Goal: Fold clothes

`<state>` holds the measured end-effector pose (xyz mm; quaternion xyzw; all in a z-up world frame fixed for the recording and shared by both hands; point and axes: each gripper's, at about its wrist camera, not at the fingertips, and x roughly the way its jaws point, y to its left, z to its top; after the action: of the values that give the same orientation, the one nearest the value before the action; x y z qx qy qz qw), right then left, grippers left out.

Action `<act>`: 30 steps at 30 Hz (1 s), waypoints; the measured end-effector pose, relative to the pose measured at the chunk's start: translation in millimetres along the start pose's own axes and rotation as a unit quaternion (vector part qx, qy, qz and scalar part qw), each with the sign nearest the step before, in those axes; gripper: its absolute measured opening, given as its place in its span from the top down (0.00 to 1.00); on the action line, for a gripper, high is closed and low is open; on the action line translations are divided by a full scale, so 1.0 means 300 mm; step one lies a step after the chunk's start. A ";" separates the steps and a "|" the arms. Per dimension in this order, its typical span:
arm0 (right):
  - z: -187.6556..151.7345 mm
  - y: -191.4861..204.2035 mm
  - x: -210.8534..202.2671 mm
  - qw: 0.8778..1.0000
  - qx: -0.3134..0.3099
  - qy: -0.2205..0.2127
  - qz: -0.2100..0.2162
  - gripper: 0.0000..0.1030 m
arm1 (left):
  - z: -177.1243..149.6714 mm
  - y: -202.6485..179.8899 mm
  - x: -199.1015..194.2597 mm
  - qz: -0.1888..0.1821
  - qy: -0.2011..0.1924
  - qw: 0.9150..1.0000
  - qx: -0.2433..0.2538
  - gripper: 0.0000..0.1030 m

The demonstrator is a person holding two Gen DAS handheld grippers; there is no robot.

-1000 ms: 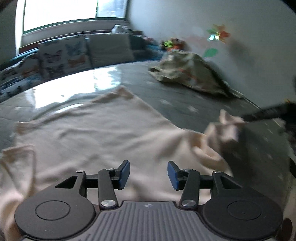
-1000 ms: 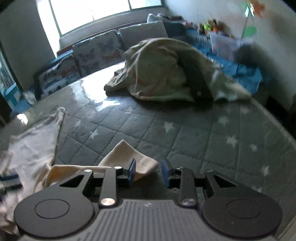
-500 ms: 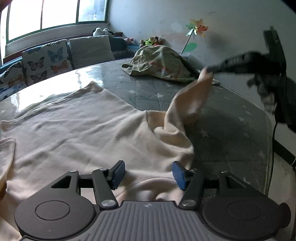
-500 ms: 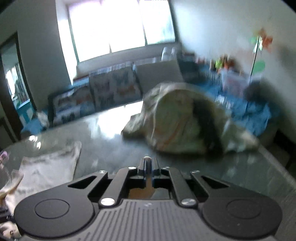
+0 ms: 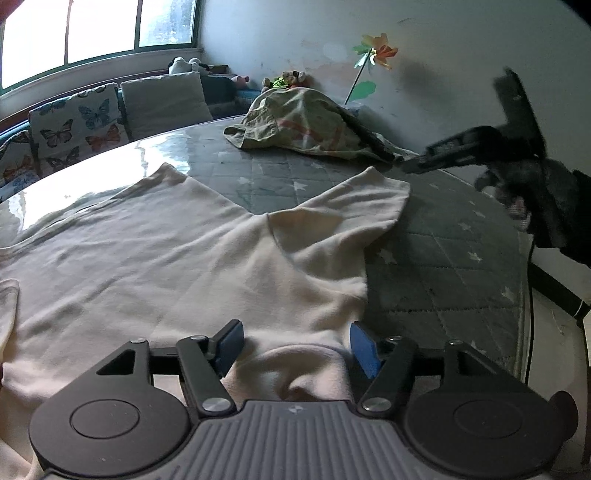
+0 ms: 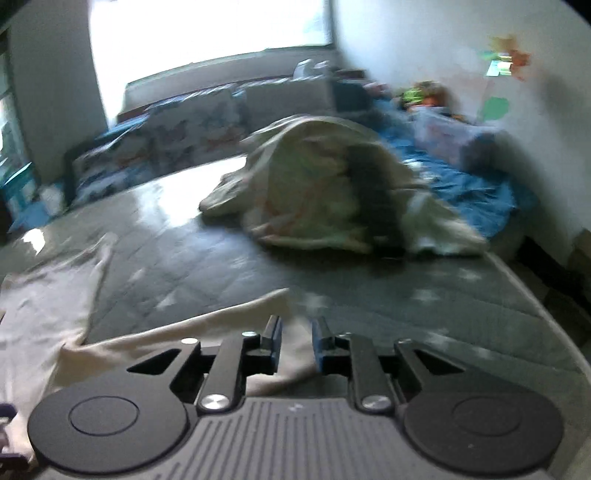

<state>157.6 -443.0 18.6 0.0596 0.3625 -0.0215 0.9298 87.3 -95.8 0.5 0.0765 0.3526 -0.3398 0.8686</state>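
The left tool (image 5: 295, 343) hovers low over the cream knit garment (image 5: 177, 258), its blue-padded fingers (image 5: 364, 347) spread wide with a raised fold of the cloth between them but not pinched; it has hold of nothing. The garment lies spread flat across the grey quilted star-patterned mattress (image 5: 443, 266), reaching away from the left tool toward the shiny near-window edge. One sleeve (image 5: 343, 214) stretches out to the right of the garment's body, laid flat on the quilting.

Beyond the sleeve's end, the right tool (image 5: 436, 162) floats above the mattress, held by a hand in a dark glove and sleeve (image 5: 535, 192). In its own blurred view, the right tool (image 6: 297, 343) has its fingers a narrow gap apart, with the sleeve's cream cloth (image 6: 207, 332) lying under and between them; whether it touches the pads I cannot tell, but the jaws are not closed on it.

Farther from the garment, a crumpled olive patterned cloth heap (image 5: 306, 125) sits on the mattress near the wall. Behind it stand butterfly-print cushions (image 5: 77, 129) below a bright window (image 5: 99, 33), and a paper pinwheel (image 5: 375, 53) against the white wall.
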 end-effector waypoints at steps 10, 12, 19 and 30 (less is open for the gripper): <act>0.035 0.076 0.161 1.000 -0.006 0.015 -0.012 0.72 | -0.019 0.009 -0.047 -0.001 -0.005 1.000 -0.026 0.35; 0.037 0.095 0.137 1.000 -0.010 0.007 -0.005 0.67 | -0.023 0.021 -0.075 0.003 -0.014 0.999 -0.040 0.35; 0.002 0.268 0.046 0.996 -0.073 0.001 0.061 0.46 | -0.023 0.161 -0.149 0.105 -0.038 0.991 -0.077 0.35; -0.108 0.662 -0.001 0.962 -0.203 0.026 0.179 0.17 | -0.022 0.427 -0.156 0.266 -0.025 0.957 -0.113 0.46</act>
<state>152.1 -241.9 14.1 -0.0656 0.3664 0.2211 0.9014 141.7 28.7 13.2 0.0607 0.3337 -0.0560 0.9390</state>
